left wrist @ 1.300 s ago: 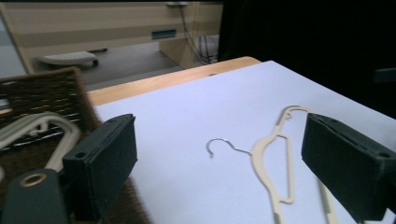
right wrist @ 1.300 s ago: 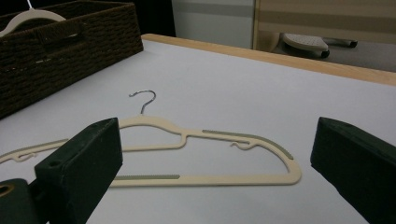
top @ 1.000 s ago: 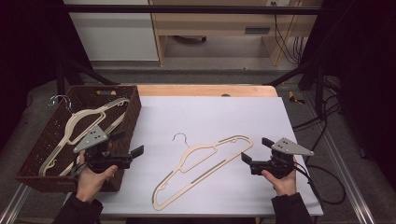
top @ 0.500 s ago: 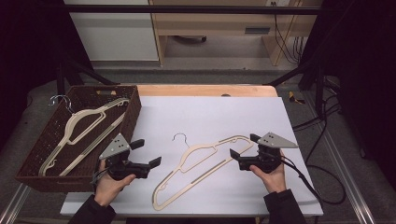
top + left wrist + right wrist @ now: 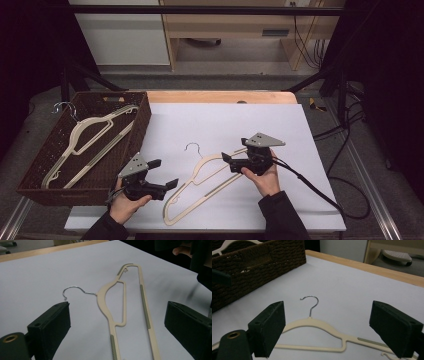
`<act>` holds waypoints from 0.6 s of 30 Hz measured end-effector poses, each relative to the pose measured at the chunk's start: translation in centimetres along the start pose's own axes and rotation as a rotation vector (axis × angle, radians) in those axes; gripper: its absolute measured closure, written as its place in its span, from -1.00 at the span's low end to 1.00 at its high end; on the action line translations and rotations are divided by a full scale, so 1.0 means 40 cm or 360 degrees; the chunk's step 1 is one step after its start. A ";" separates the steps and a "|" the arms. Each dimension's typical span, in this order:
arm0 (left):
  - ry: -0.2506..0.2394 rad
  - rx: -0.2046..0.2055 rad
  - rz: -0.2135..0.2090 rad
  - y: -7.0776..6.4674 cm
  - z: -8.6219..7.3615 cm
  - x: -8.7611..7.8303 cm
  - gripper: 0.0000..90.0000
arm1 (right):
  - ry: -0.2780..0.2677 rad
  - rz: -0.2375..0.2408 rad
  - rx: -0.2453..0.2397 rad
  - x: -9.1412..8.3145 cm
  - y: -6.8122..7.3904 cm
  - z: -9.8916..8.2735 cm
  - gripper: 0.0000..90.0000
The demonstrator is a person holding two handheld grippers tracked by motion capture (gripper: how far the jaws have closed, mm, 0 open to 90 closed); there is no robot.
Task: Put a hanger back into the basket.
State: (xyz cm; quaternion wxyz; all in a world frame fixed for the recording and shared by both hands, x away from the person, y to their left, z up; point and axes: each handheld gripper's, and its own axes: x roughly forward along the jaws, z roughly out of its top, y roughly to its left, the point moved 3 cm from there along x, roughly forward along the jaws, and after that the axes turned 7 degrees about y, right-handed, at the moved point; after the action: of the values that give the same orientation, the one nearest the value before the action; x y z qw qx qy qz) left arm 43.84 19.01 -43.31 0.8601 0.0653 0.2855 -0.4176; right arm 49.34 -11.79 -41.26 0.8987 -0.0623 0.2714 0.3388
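Note:
A cream plastic hanger with a metal hook lies flat on the white table top. My left gripper is open, low beside the hanger's lower left end and pointing right. In the left gripper view the hanger runs away between the wide jaws of that gripper, untouched. My right gripper is over the hanger's upper right shoulder and points left. Its jaws have just been closing a little but stand wide. In the right gripper view the hanger's neck lies ahead between the pads of that gripper, untouched.
A dark wicker basket stands at the table's left, holding a second cream hanger; its wall shows in the right gripper view. A wooden strip edges the far side. Cables trail off to the right.
My left gripper has moved right from the basket's corner and sunk toward the hanger's lower end. My right gripper has slid left, over the hanger's upper shoulder. The hanger has stayed put.

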 end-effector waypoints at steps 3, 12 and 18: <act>0.0012 -0.0003 0.0003 0.001 -0.007 0.006 -0.89 | 0.0030 0.0014 0.0010 0.028 0.009 0.006 -0.64; 0.0063 -0.0007 0.0022 0.004 -0.020 0.027 -0.93 | 0.0115 0.0006 -0.0035 0.109 0.025 0.025 -0.53; 0.0073 -0.0006 0.0019 0.004 -0.025 0.032 -0.93 | 0.0198 -0.0004 -0.0065 0.179 0.036 0.029 -0.46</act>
State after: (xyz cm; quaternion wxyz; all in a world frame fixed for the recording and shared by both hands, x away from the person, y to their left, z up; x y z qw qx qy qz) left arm 44.14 18.58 -44.88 0.8559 0.0750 0.3056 -0.4104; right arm 53.38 -6.24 -43.97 0.8790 -0.1018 0.3197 0.3387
